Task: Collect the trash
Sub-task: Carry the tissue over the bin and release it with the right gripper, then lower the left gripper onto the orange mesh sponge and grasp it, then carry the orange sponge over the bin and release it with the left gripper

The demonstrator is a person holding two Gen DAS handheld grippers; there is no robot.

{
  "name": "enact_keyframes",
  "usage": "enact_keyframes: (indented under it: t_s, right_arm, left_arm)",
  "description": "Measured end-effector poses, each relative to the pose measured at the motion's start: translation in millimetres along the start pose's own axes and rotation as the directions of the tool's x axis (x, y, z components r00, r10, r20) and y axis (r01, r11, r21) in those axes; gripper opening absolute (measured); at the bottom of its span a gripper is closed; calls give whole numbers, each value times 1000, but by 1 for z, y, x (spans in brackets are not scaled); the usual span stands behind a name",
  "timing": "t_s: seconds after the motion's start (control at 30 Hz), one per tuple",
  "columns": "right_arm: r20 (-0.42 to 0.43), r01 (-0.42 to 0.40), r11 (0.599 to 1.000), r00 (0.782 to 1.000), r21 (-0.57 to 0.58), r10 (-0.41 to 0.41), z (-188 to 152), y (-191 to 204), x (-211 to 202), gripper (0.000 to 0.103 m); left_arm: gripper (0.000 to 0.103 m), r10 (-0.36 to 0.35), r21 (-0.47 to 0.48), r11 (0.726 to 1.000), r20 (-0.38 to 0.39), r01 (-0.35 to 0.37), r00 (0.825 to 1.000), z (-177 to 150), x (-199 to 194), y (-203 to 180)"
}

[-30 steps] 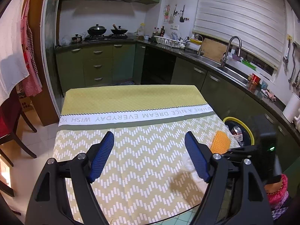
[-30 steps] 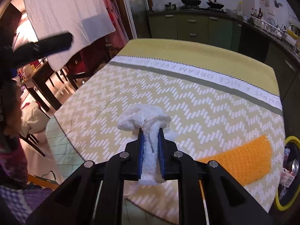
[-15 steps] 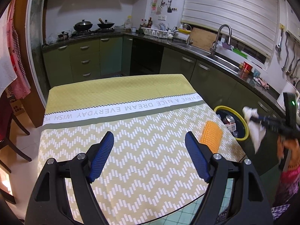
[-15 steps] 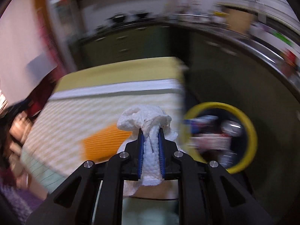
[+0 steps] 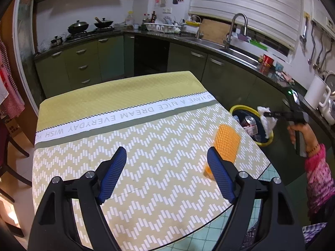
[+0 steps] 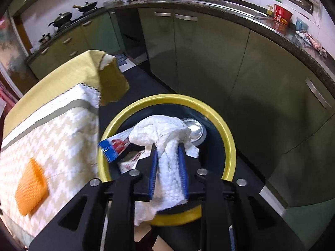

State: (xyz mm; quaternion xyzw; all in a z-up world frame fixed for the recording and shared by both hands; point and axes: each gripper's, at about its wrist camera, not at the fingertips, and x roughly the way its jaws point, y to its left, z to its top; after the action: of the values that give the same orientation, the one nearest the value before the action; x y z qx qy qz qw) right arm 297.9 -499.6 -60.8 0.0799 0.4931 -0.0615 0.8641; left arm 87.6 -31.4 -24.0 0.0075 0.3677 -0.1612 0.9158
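the right gripper hangs over the bin, a dark tub with a yellow rim standing on the floor beside the counter. its jaws are opening, with the tissue between the blue pads, touching both; the wad bulges out ahead of the jaws, straight above the bin's mouth. inside the bin, just beyond the jaws, lie a can showing its silver end and a blue and red wrapper to the left of them. the right wrist view alone looks down into the bin. the left wrist view shows it from the side: the bin far right of the left gripper, the can within it, the tissue dangling from the right gripper over its rim, and the hand gripping the handle. the left jaws are released and wide apart with nothing between them, poised above the counter. an orange cloth lies on the counter just ahead of the left gripper's right jaw.
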Motion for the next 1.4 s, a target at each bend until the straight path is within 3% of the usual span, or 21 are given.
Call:
enact_keyframes:
  t_s: [0.03, 0.17, 0.33, 0.5, 0.63, 0.87, 1.17, 1.3, 1.4]
  right_arm:
    - [-3, 9, 1000, 1000, 8, -9, 3, -2, 4, 44]
    - [25, 53, 998, 998, 21, -54, 6, -4, 1, 48]
    - [107, -1, 1000, 994, -26, 4, -19, 18, -46, 56]
    - [168, -42, 997, 984, -57, 51, -54, 32, -83, 59]
    - [176, -95, 994, 979, -45, 101, -74, 34, -97, 60]
    - [168, -129, 991, 977, -40, 134, -93, 40, -98, 60]
    - [158, -151, 988, 975, -38, 156, -94, 41, -92, 60]
    - [158, -157, 987, 974, -37, 161, -95, 43, -91, 60]
    - [159, -161, 986, 974, -37, 164, -95, 43, -92, 60]
  left_arm:
    - [75, -8, 6, 1000, -6, 8, 1000, 0, 3, -3]
    - [75, -52, 57, 997, -40, 54, 998, 2, 16, -22]
    - [76, -104, 132, 984, -102, 117, 989, 3, 44, -49]
    - [76, -171, 177, 962, -213, 209, 962, -1, 81, -76]
    - [76, -181, 219, 944, -284, 248, 942, -4, 109, -97]
    - [76, -166, 288, 921, -322, 264, 932, 0, 146, -128]
    - [75, -141, 309, 916, -354, 258, 924, -3, 168, -136]
    - [60, -124, 327, 911, -366, 252, 922, -7, 171, -139]
    - [56, -115, 338, 908, -364, 246, 924, -9, 171, -140]
